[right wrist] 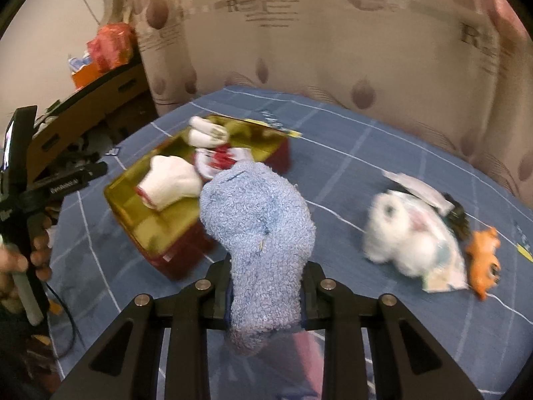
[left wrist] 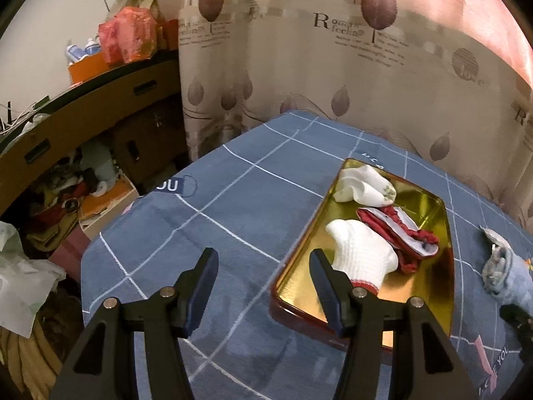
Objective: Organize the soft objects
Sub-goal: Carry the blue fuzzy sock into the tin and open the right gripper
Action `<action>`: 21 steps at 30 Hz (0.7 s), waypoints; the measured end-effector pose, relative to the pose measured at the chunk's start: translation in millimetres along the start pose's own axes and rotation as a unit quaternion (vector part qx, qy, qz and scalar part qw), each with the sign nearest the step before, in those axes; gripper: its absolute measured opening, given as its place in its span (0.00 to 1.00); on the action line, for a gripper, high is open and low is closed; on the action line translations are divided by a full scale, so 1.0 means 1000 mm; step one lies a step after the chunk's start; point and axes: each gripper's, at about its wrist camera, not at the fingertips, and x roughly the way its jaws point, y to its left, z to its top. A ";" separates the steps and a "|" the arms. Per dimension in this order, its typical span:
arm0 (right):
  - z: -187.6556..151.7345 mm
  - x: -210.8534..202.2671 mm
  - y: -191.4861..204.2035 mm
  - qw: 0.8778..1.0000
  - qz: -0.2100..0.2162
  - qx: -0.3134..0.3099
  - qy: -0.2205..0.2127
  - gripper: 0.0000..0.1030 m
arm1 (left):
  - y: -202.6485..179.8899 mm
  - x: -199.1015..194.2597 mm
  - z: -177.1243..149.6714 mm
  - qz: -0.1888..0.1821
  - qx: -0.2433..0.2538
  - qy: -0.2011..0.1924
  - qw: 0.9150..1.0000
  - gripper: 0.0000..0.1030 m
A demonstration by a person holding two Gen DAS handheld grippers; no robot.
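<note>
A gold-lined tin tray (left wrist: 429,286) (right wrist: 133,196) with dark red walls sits on the blue checked cloth. In it lie a white knit glove (left wrist: 363,250) (right wrist: 173,176), a red and white fabric piece (left wrist: 403,230) (right wrist: 220,158) and a white sock (left wrist: 363,183) (right wrist: 206,131). My left gripper (left wrist: 263,283) is open and empty, its right finger over the tray's near left rim. My right gripper (right wrist: 266,296) is shut on a fluffy light blue sock (right wrist: 260,230) (left wrist: 513,276), held up just right of the tray.
A white plush toy (right wrist: 409,233) on a printed paper, an orange toy (right wrist: 483,256) and a dark item lie on the cloth to the right. A patterned curtain (left wrist: 333,66) hangs behind the table. Cardboard boxes (left wrist: 100,106) and clutter fill the floor to the left.
</note>
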 end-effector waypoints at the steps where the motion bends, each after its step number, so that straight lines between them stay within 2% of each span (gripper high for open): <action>1: 0.004 0.004 0.007 1.000 0.005 -0.004 -0.002 0.24 | 0.001 0.001 0.000 0.002 -0.004 0.001 1.000 0.57; 6: 0.030 0.020 0.041 0.999 0.031 -0.020 -0.012 0.24 | 0.010 0.005 0.001 0.017 -0.021 0.008 1.000 0.57; 11: 0.050 0.046 0.068 0.998 0.041 -0.040 -0.001 0.25 | 0.015 0.009 0.001 0.023 -0.028 0.018 0.999 0.57; 21: 0.059 0.100 0.095 0.998 0.038 -0.049 0.033 0.26 | 0.015 0.010 0.002 0.024 -0.024 0.014 0.999 0.57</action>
